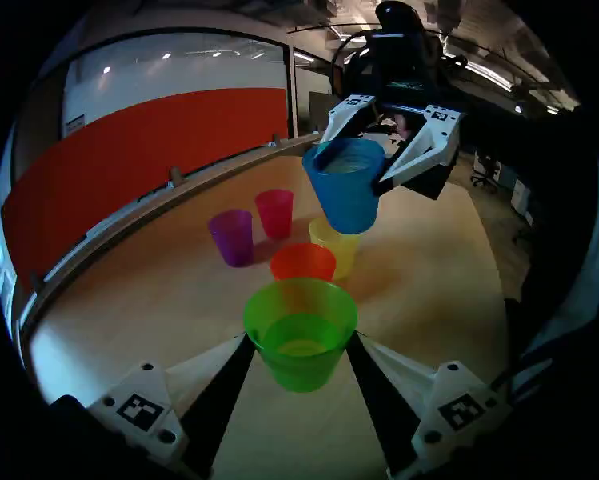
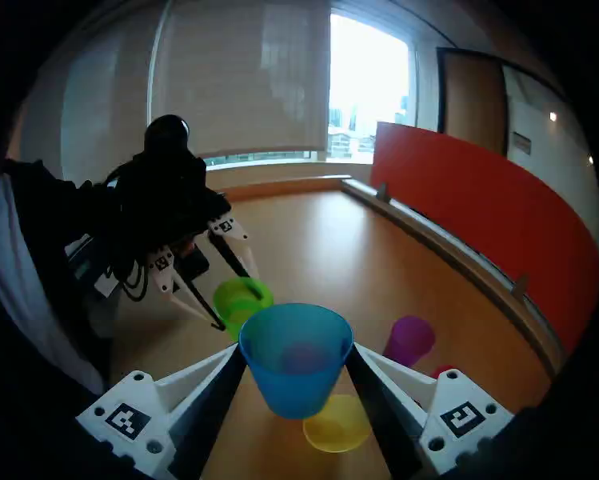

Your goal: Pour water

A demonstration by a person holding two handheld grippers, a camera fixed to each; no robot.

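Note:
My left gripper (image 1: pixel 301 342) is shut on a green cup (image 1: pixel 301 332) held upright just above the wooden table, with a little liquid in its bottom. Beyond it, my right gripper (image 1: pixel 359 180) holds a blue cup (image 1: pixel 345 183) in the air above the yellow cup (image 1: pixel 337 244), tilted slightly toward me. In the right gripper view the blue cup (image 2: pixel 296 368) sits between the fingers of my right gripper (image 2: pixel 296 370), with the yellow cup (image 2: pixel 338 422) below it. My left gripper (image 2: pixel 235 304) with the green cup (image 2: pixel 239 304) is farther off at the left.
An orange cup (image 1: pixel 302 262), a pink cup (image 1: pixel 275 213) and a purple cup (image 1: pixel 233 237) stand on the wooden table (image 1: pixel 427 264) in a cluster. A red wall panel (image 1: pixel 139 152) runs along the table's far edge. A person in dark clothing (image 2: pixel 147 200) holds the left gripper.

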